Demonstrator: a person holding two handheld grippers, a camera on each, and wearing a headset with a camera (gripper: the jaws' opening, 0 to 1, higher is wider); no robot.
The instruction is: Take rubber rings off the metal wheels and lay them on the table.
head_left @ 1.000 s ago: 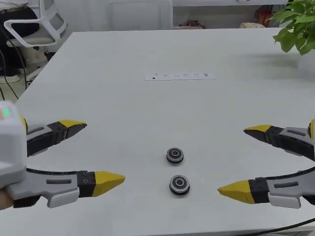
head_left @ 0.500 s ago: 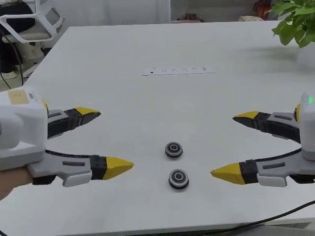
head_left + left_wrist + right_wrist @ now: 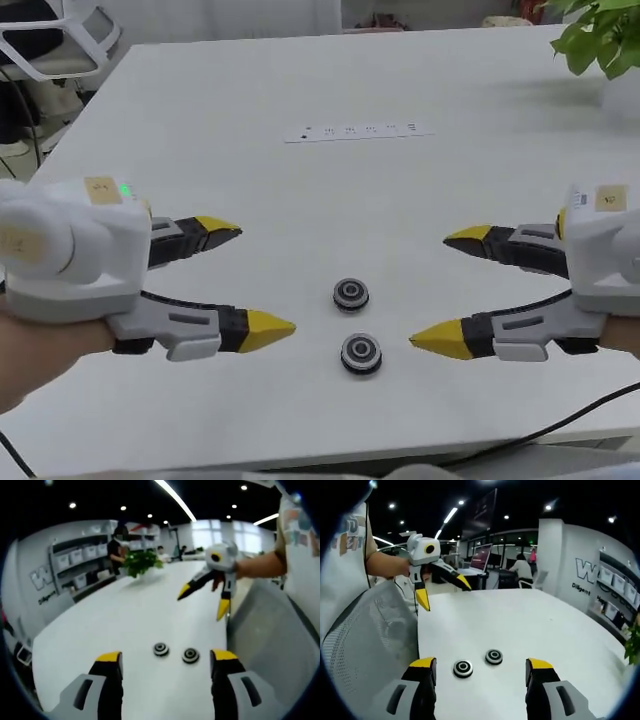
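A: What's on the desk [image 3: 300, 190]?
B: The near wheel [image 3: 361, 354]; a second wheel [image 3: 351, 294] just behind it, rubber rings [image 3: 346, 356] on both. Beside it, the left tongs [image 3: 262, 279] and right tongs [image 3: 430, 289] — both spread apart, empty.
A: Advice?
B: Likely pin the wheel with one, peel with the other.

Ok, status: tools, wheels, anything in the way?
Left tool open, right tool open, both empty. Near wheel and far wheel on the table between them, rubber rings on. Nothing in the way.
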